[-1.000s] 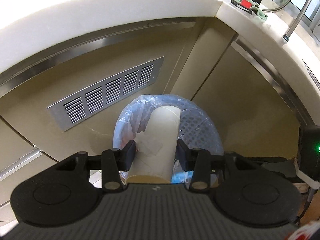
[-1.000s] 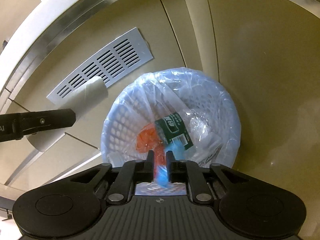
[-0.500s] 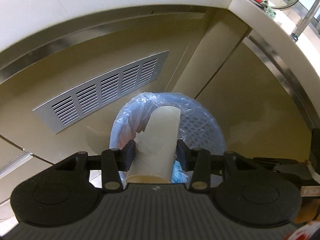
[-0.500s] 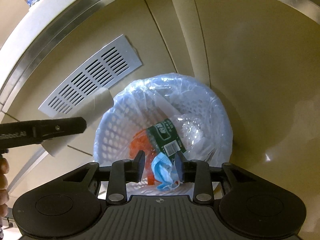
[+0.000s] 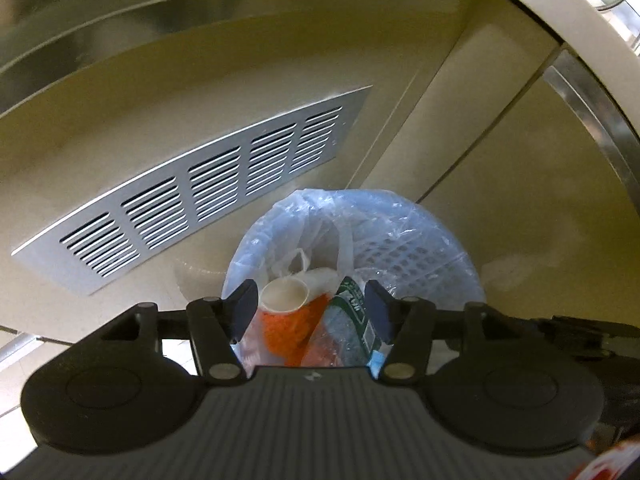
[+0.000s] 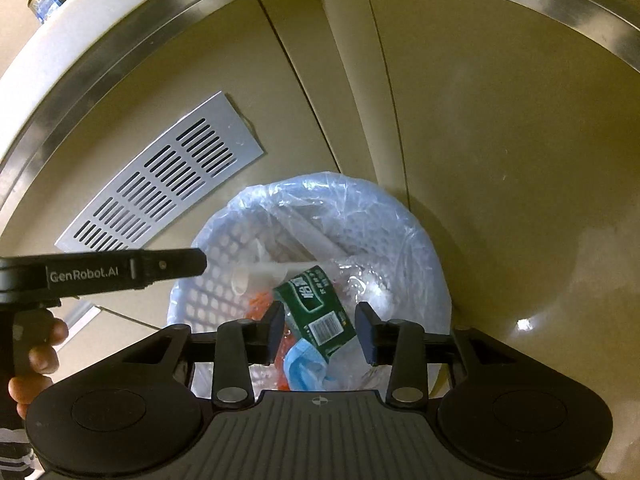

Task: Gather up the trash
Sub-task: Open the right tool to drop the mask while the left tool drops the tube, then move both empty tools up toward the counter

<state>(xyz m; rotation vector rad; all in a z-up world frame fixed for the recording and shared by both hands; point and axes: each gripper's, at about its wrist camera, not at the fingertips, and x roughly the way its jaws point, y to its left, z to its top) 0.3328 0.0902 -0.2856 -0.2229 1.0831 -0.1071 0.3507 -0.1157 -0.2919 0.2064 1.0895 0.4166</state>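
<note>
A white mesh bin (image 5: 404, 258) lined with a clear bag stands on the floor by beige cabinets; it also shows in the right wrist view (image 6: 360, 236). My left gripper (image 5: 310, 310) is open and empty above it. A cardboard tube (image 5: 286, 294) lies in the bin on orange trash (image 5: 286, 326); it shows blurred in the right wrist view (image 6: 276, 272). My right gripper (image 6: 320, 330) is open and empty over the bin. Below it lie a green-labelled plastic bottle (image 6: 318, 308) and a blue face mask (image 6: 306, 370). The left gripper (image 6: 160, 266) reaches in from the left.
A silver vent grille (image 5: 200, 188) is set in the cabinet panel behind the bin, also in the right wrist view (image 6: 160, 184). A white countertop edge (image 6: 72, 32) overhangs above. The operator's hand (image 6: 36, 356) holds the left gripper.
My left gripper opened and the cardboard tube dropped into the bin. My right gripper opened wider and the blue mask fell into the bin. Both moved closer over the bin.
</note>
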